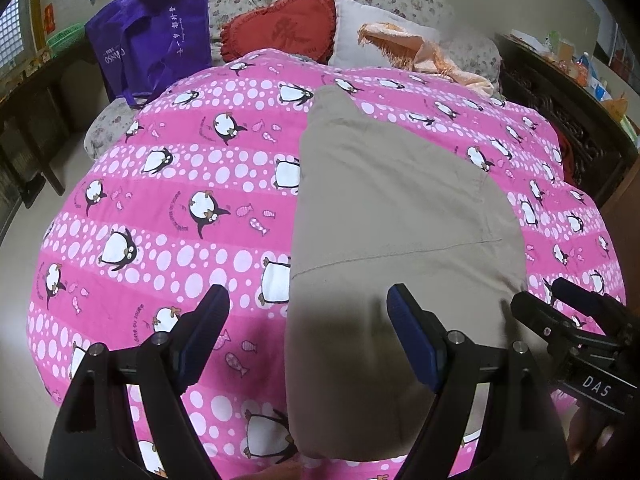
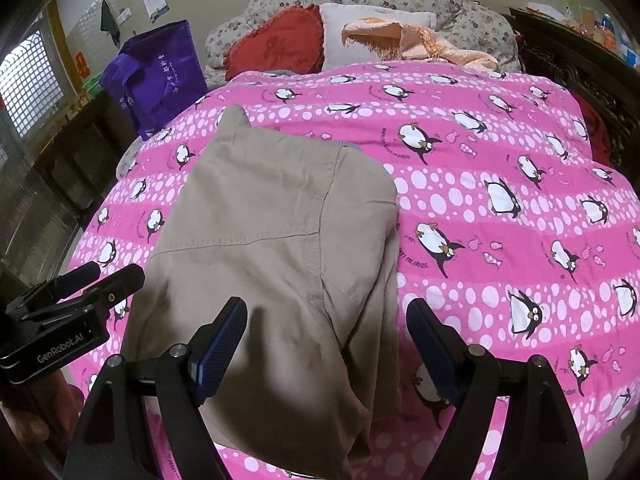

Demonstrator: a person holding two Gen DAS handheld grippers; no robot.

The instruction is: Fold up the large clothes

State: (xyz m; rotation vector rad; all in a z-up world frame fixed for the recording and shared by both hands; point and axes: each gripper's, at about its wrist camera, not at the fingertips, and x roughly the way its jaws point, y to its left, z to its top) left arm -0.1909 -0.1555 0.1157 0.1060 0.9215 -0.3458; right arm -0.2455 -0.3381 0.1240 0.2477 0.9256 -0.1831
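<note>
A pair of beige trousers (image 1: 384,220) lies folded lengthwise on the pink penguin quilt (image 1: 180,208); they also show in the right wrist view (image 2: 272,232). My left gripper (image 1: 308,308) is open and empty, hovering over the trousers' near left edge. My right gripper (image 2: 326,320) is open and empty above the trousers' near right part. The right gripper shows at the right edge of the left wrist view (image 1: 568,308). The left gripper shows at the left edge of the right wrist view (image 2: 92,280).
A purple bag (image 1: 152,40) stands at the bed's far left. A red cushion (image 1: 280,26), a white pillow (image 1: 372,36) and an orange fringed cloth (image 1: 424,54) lie at the head. Dark wooden furniture (image 1: 560,100) stands on the right.
</note>
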